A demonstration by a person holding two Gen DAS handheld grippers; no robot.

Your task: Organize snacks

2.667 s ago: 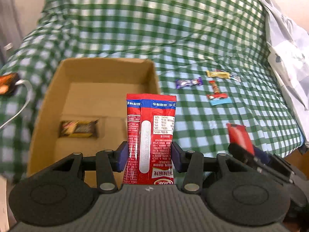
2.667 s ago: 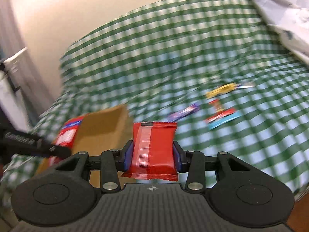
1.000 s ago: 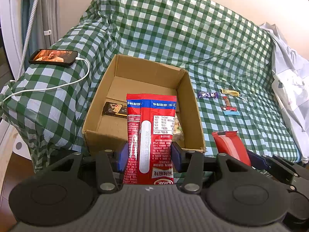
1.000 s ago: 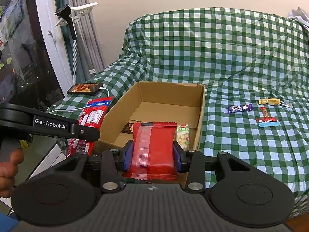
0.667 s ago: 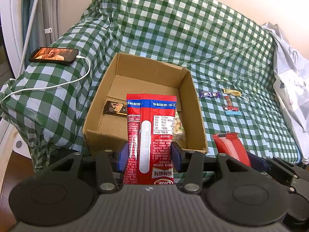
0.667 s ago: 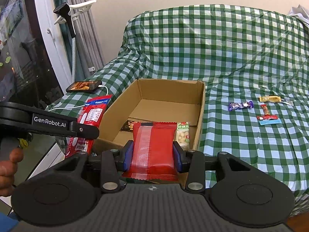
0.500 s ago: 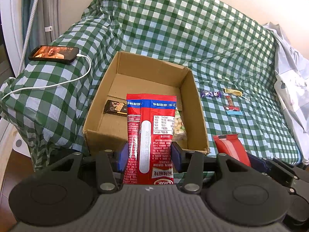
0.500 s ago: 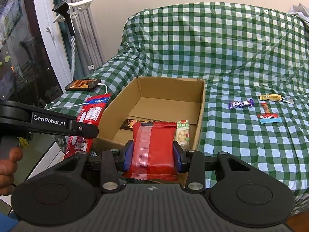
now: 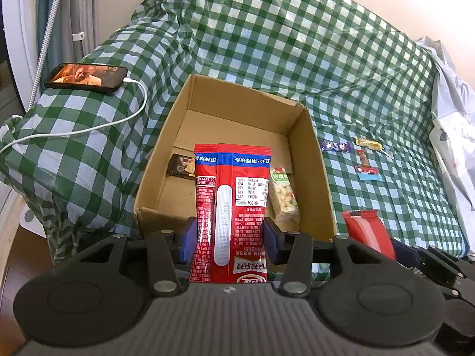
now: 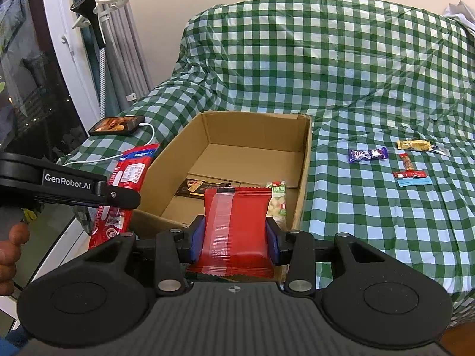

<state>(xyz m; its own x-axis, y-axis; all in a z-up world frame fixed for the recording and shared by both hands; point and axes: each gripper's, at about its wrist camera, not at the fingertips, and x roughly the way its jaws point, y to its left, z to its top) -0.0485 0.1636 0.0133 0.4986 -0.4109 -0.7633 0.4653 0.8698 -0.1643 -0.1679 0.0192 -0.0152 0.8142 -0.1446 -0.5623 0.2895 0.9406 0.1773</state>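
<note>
Both grippers are loaded & hanging short of the cardboard box (image 9: 314, 160), near its front edge. Left gripper (image 9: 227, 241) is clamped on a tall red-and-blue snack packet (image 9: 233, 207), held upright, lower centre of the left wrist view. Right gripper (image 10: 234, 241) is clamped on a shorter red snack pack (image 10: 236, 222), lower centre of its own view; the same pack shows at lower right in the left view.

Box sits on the green checked cover (image 10: 371, 207), open top. Inside already: a dark wrapped bar (image 10: 193, 188) toward the left of the box floor & a green-topped nut pack (image 9: 283, 195) against the right wall. Four small sweets (image 10: 368, 155) lie loose on the cover right of the box, well apart from it. A phone (image 9: 86, 78) on a white cable sits at upper left, not part of the job.

Step in hand, I'd say: carrying 2 snacks to the box, not yet over it. Next move calls for pushing each gripper fwd past the front wall, lowering over bare box floor, then releasing w/o landing on the items already there. The tall packet prob needs tipping flat. After that, the four sweets remain.
</note>
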